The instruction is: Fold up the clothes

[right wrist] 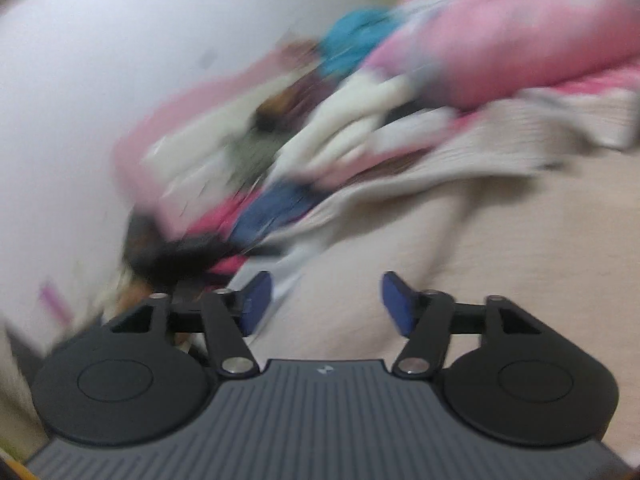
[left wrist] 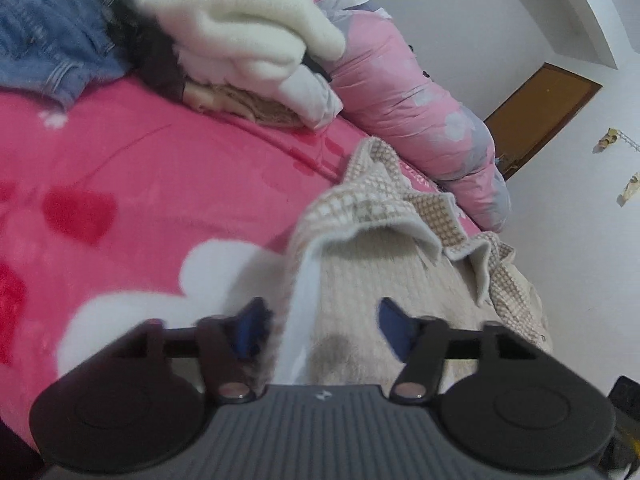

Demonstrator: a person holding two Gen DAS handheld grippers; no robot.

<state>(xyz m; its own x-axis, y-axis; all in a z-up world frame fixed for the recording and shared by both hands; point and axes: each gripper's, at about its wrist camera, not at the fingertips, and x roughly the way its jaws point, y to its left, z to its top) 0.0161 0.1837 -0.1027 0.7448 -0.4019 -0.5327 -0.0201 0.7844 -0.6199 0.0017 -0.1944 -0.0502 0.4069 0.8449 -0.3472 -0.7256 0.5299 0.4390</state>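
Observation:
A beige checked knit garment (left wrist: 380,208) with a pale fleecy inside lies crumpled on the pink bedspread (left wrist: 140,160), at the right of the left wrist view. My left gripper (left wrist: 324,320) hovers low over its near part. Its blue pads (left wrist: 394,326) stand apart, and a white edge strip of the garment runs between them without being pinched. The right wrist view is heavily blurred. There the same beige garment (right wrist: 480,220) spreads across the right side. My right gripper (right wrist: 326,300) is open above it, and nothing is gripped.
A heap of clothes sits at the back: a cream fleece (left wrist: 240,12), blue denim (left wrist: 48,40) and dark items. A rolled pink quilt (left wrist: 420,92) lies along the bed's far edge by the white wall. A brown door (left wrist: 540,112) is beyond it.

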